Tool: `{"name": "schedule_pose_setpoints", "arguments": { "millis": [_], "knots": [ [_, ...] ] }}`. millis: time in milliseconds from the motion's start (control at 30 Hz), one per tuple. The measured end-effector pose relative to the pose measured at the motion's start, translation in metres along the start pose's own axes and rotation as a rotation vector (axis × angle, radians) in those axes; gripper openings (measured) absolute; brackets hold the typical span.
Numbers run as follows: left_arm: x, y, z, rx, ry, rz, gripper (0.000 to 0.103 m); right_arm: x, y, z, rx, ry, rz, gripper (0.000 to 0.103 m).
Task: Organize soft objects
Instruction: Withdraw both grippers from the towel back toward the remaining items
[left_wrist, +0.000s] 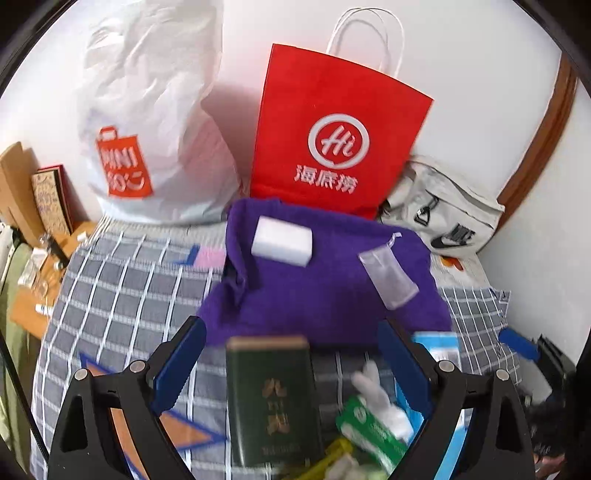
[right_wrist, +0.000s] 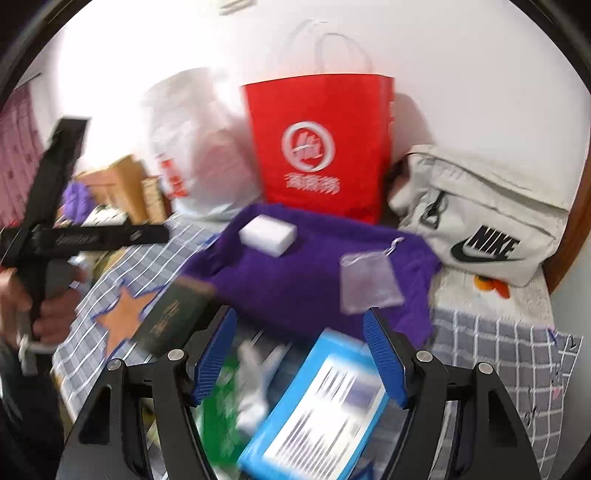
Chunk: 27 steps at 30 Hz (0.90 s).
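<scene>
A purple towel (left_wrist: 314, 288) (right_wrist: 295, 280) lies crumpled on the checked bed cover (left_wrist: 129, 295). On it rest a white sponge block (left_wrist: 282, 242) (right_wrist: 267, 234) and a clear plastic pouch (left_wrist: 388, 277) (right_wrist: 369, 284). My left gripper (left_wrist: 291, 325) hangs open above the towel's near edge, with a dark green box (left_wrist: 271, 402) below its fingers. My right gripper (right_wrist: 300, 314) is open too, gripping nothing. Beneath it lie a blue packet (right_wrist: 317, 406), a small white plush toy (right_wrist: 255, 380) and a green packet (left_wrist: 373, 435). Both views are blurred.
A red paper bag (left_wrist: 332, 133) and a white plastic shopping bag (left_wrist: 147, 129) stand against the wall behind the towel. A grey Nike bag (right_wrist: 480, 221) lies at the right. Cardboard boxes (left_wrist: 22, 184) crowd the left edge. A hand (right_wrist: 48, 314) holds the other tool at the left.
</scene>
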<state>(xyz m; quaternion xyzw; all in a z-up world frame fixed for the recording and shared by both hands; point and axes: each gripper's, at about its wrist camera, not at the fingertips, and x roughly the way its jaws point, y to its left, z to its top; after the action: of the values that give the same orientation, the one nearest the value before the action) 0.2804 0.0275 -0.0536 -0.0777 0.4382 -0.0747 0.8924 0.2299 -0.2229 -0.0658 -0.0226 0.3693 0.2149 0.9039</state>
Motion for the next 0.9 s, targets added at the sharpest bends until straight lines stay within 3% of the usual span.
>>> {"name": "schedule_pose_setpoints", "arguments": {
  "millis": [300,500,633,900],
  "knots": [
    [-0.025,0.001,-0.067,0.011,0.023,-0.004,0.093,-0.031,0.023,-0.086,0.046,0.061,0.046,0.071],
    [-0.033,0.002,-0.098,0.079,0.003,0.052,0.093,-0.026,0.046,-0.131,0.035,0.091,0.072,0.071],
    [-0.029,0.008,-0.114,0.071,0.018,0.028,0.094,-0.007,0.06,-0.15,0.018,0.132,0.09,0.071],
    [-0.019,0.023,-0.137,0.057,0.062,0.035,0.094,0.026,0.08,-0.165,-0.073,0.169,0.019,0.074]
  ]
}}
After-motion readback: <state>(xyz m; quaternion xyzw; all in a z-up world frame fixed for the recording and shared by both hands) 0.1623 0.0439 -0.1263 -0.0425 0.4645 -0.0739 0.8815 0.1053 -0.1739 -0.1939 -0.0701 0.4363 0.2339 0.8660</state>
